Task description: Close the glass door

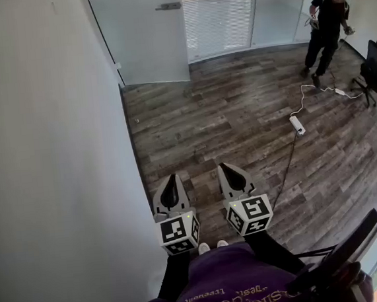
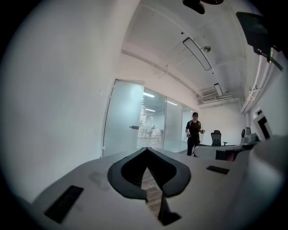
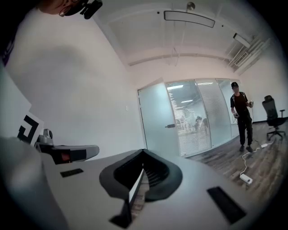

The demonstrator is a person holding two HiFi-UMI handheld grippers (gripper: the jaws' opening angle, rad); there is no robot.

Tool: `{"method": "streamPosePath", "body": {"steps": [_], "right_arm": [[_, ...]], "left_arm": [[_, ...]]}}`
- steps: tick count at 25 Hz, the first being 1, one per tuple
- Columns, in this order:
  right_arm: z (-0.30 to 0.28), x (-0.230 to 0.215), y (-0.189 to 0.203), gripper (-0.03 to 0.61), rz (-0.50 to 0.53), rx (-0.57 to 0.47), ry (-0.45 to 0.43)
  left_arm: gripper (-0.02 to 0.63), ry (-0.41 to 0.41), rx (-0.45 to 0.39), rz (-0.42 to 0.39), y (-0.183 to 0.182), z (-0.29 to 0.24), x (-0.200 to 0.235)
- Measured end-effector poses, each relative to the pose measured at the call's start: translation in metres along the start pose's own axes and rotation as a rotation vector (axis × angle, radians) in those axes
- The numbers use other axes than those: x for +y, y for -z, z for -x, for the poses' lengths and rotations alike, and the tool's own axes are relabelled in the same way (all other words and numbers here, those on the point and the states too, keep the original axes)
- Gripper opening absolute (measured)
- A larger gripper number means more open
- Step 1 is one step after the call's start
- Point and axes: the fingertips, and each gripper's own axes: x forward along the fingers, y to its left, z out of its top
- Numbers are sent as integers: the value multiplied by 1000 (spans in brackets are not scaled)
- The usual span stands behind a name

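Glass door [image 1: 141,39] is at the far end of the room, well apart from both tools, between the white wall [image 1: 47,127] on the left and a glass wall with blinds [image 1: 218,11] on the right. It is frosted and has a short metal handle [image 1: 169,6] near its right edge. In the head view its lower edge lies nearer than the foot of the glass wall beside it, so the door looks ajar and turned a little into the room. The left gripper view shows the door [image 2: 121,121] straight ahead, and in the right gripper view it [image 3: 155,121] is a little to the right.

The left gripper [image 1: 172,178] and the right gripper [image 1: 226,167] are side by side over the wooden floor [image 1: 226,123], close to the person who holds them, and both point about level toward the door. The jaws of the left gripper [image 2: 145,149] are closed, tips together, with nothing between them. The jaws of the right gripper [image 3: 143,151] are also closed at the tips and hold nothing.

Below the grippers there is the purple shirt [image 1: 235,288] of the holder and the tips of white shoes [image 1: 211,246]. A white power strip [image 1: 297,124] lies on the floor with its cable. Another person [image 1: 325,24] in dark clothes stands at the far right, near a black office chair [image 1: 374,69].
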Motion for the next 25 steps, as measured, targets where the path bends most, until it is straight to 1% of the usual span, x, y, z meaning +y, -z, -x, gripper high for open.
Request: {"method": "streamPosePath", "body": {"steps": [12, 17, 25], "right_arm": [[-3, 1, -2, -3, 3, 10, -6], [-3, 1, -1, -3, -14, -2, -1], [-9, 10, 5, -3, -20, 13, -8]], "left_arm": [[2, -12, 4, 6, -1, -2, 3], [2, -10, 4, 7, 0, -1, 5], [2, -14, 12, 17, 3, 2, 14]]}}
